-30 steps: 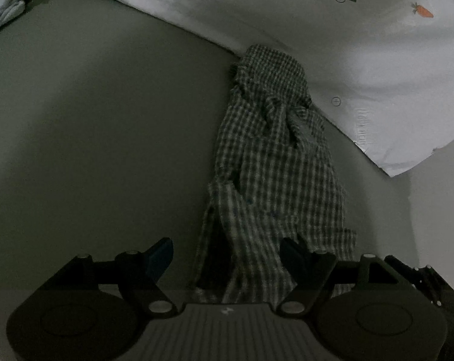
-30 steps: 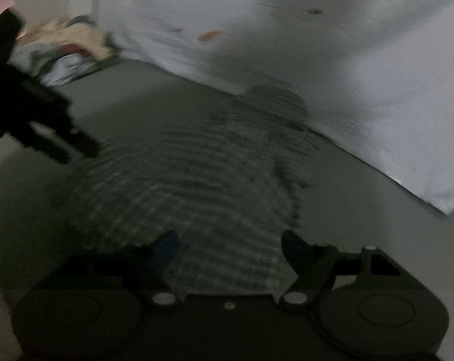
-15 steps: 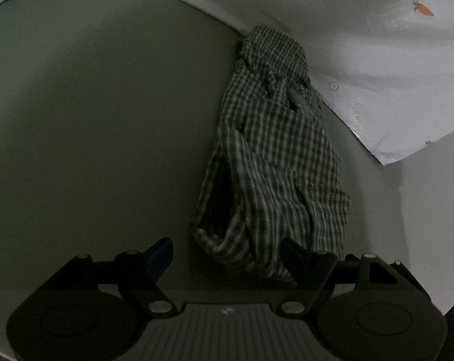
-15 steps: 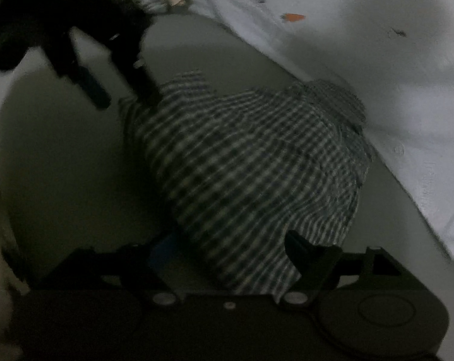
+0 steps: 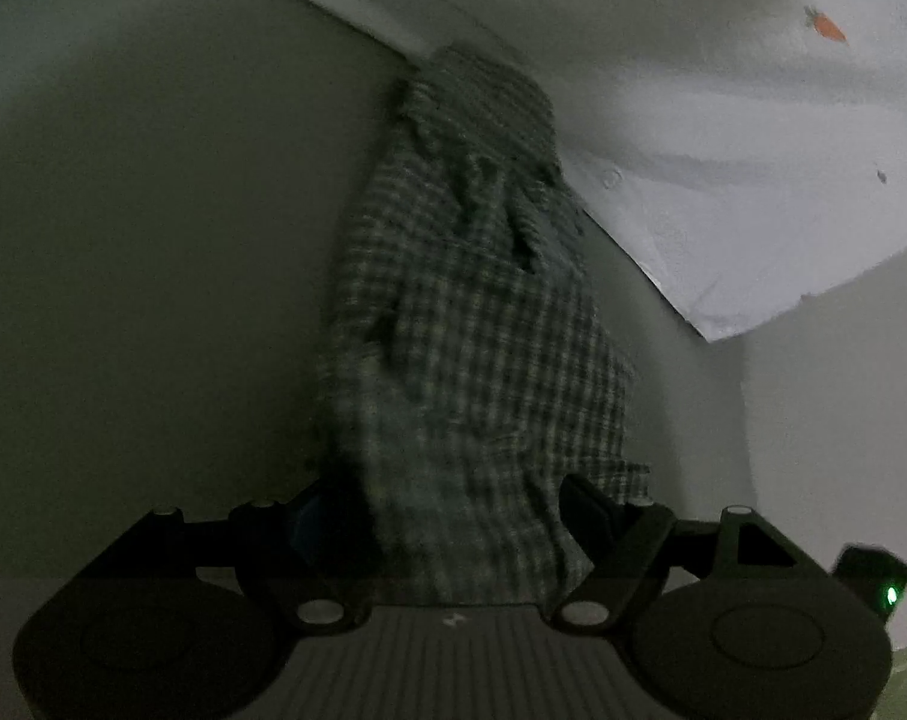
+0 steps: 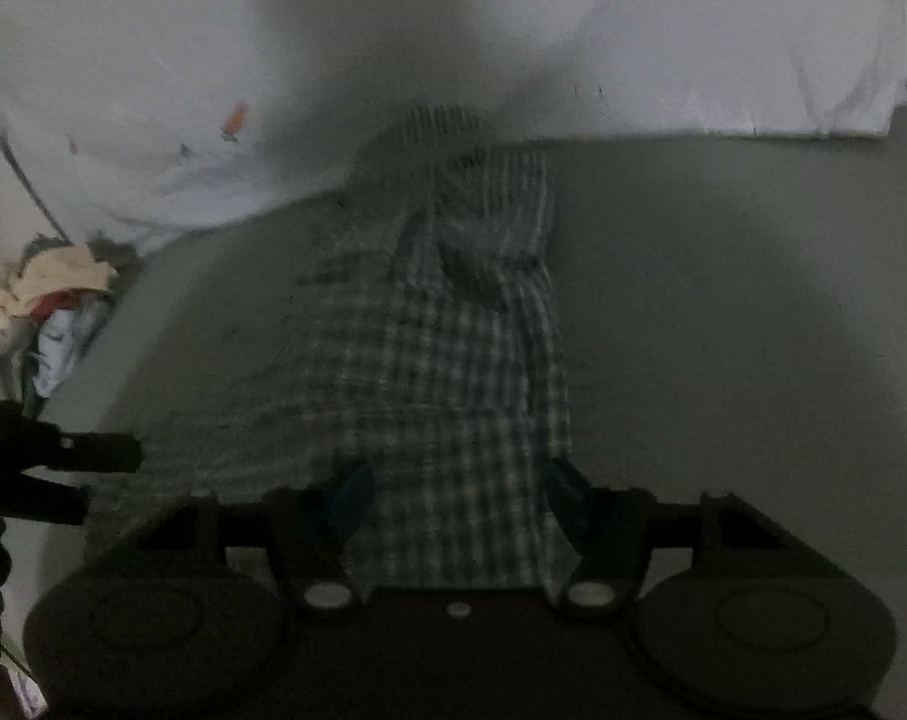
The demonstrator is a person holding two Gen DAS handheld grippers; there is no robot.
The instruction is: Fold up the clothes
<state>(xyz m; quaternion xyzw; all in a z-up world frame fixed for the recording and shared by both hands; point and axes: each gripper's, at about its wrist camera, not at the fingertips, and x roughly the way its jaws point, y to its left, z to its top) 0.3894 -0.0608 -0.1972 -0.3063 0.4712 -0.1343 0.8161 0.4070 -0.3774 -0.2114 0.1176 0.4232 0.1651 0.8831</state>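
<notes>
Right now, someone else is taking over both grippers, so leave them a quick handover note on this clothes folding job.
Left gripper: jaws apart, near edge of the checked garment between the fingers; no pinch visible.
Right gripper: jaws have just been closing, the same hem between them, but the pads do not visibly press it yet.
Garment: lies crumpled lengthwise on the grey sheet, its far end against the white carrot-print bedding.
Pile of other clothes waits at the sheet's edge.
Done: both grippers at the near hem.
Left: grip, spread flat, fold.

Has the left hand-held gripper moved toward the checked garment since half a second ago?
Yes. The left hand-held gripper has closed in: the checked garment, lying against the white sheet, now reaches between its fingers.
</notes>
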